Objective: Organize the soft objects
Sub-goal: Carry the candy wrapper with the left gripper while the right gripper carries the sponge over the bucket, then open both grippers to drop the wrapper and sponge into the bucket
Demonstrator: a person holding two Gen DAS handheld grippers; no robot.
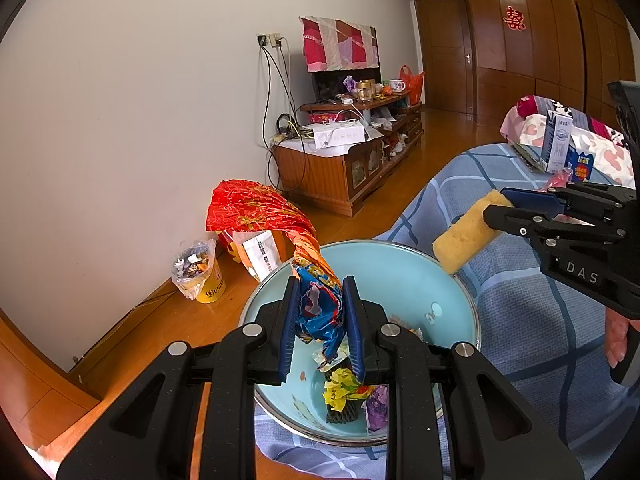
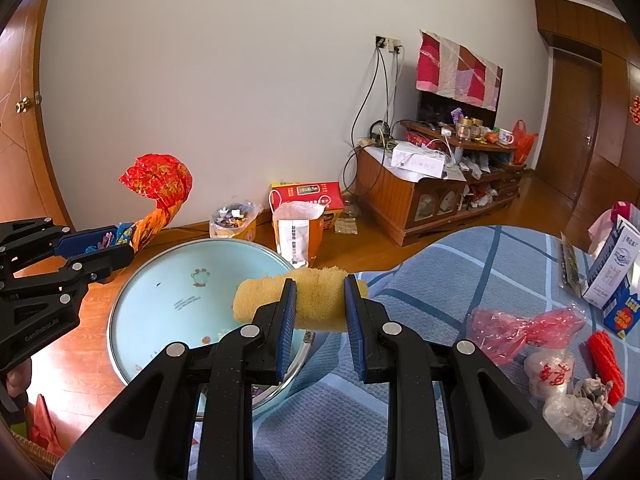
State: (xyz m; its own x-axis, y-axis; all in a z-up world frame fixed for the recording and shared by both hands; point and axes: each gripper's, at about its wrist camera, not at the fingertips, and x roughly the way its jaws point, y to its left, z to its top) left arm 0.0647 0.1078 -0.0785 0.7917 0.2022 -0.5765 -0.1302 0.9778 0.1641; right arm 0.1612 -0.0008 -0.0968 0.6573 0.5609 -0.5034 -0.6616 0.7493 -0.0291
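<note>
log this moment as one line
left gripper: shut on red-blue crinkled foil bag | right gripper: shut on yellow sponge roll | both above light-blue basin

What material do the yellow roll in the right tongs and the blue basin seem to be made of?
The yellow roll looks like sponge or terry cloth: its surface is matte, nubbly and porous. The blue basin looks like enamelled metal, glossy inside with a silvery rim, though coated plastic cannot be excluded.
</note>
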